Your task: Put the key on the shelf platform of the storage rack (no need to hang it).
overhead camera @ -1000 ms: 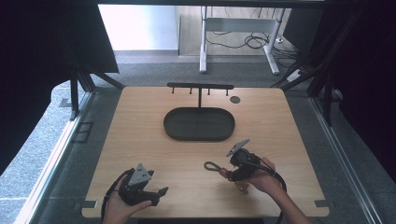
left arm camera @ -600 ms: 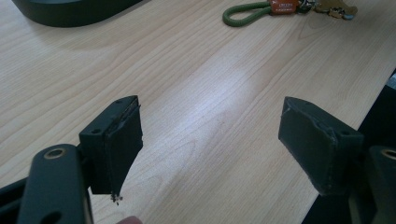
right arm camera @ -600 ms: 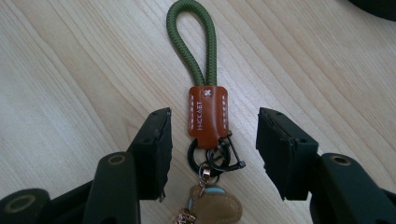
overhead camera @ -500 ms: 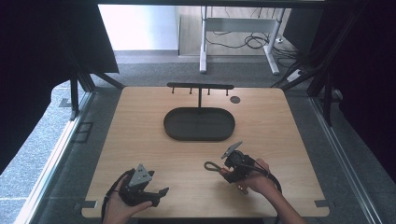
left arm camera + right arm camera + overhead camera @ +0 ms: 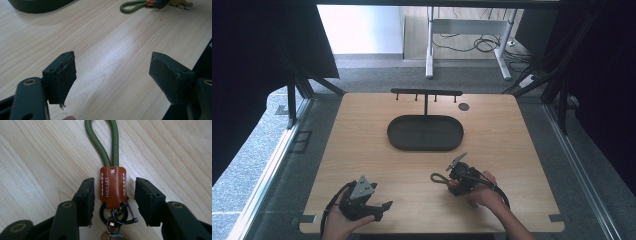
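Note:
A keychain lies flat on the wooden table: an olive-green cord loop (image 5: 100, 135), a brown leather tab (image 5: 112, 186) and black metal rings (image 5: 117, 213). In the high view the keychain (image 5: 439, 177) is at the front right of centre. My right gripper (image 5: 113, 195) straddles the leather tab, one jaw on each side with a small gap to it. Its jaws have just been closing with the tab between them, and the pads are not pressing on it. My right gripper (image 5: 455, 178) is held low over the table. My left gripper (image 5: 112, 75) stands open with nothing between its jaws, at the front left (image 5: 383, 210).
A dark oval tray (image 5: 425, 146) sits at the table's middle, with a black T-shaped peg rack (image 5: 427, 92) behind it and a small dark disc (image 5: 463, 106) to the right. Bare wood lies between the two grippers. The green cord (image 5: 132, 6) lies ahead of the left gripper.
My right gripper has sunk closer to the table over the keychain and its jaws stand narrower around it. The left gripper has not moved.

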`<action>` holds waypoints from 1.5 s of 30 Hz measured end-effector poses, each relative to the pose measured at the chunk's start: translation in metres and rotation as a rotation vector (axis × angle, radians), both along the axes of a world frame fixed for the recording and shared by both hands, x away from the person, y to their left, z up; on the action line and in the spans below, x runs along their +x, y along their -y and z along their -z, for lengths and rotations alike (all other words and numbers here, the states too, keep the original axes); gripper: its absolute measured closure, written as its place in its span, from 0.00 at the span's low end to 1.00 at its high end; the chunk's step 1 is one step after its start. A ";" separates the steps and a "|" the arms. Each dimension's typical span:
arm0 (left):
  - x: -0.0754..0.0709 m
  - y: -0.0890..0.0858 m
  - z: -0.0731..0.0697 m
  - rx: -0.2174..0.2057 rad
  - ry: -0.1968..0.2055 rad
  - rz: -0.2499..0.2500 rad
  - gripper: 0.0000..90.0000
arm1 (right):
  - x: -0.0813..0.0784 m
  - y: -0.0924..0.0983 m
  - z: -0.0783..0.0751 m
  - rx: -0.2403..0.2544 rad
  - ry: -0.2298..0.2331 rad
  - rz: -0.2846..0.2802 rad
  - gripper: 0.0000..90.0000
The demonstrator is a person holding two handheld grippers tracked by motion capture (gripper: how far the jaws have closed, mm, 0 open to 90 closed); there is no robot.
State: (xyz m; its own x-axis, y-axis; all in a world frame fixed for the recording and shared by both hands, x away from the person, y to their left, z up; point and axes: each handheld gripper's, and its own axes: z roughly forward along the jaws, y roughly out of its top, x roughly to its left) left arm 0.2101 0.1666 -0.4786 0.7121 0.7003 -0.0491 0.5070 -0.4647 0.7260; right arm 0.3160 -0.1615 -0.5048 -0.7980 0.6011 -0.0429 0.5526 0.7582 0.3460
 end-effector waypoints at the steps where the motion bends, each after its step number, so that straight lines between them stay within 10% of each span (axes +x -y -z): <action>1: 0.000 0.000 0.000 0.000 0.000 0.000 0.25 | 0.001 0.000 0.001 0.003 -0.002 -0.006 0.60; 8: 0.000 0.001 0.001 0.003 -0.002 0.004 0.25 | 0.003 0.002 0.000 0.029 -0.028 0.011 0.73; 45: -0.001 0.002 -0.001 0.006 0.001 0.003 0.25 | -0.002 0.021 -0.041 0.090 0.017 -0.002 0.74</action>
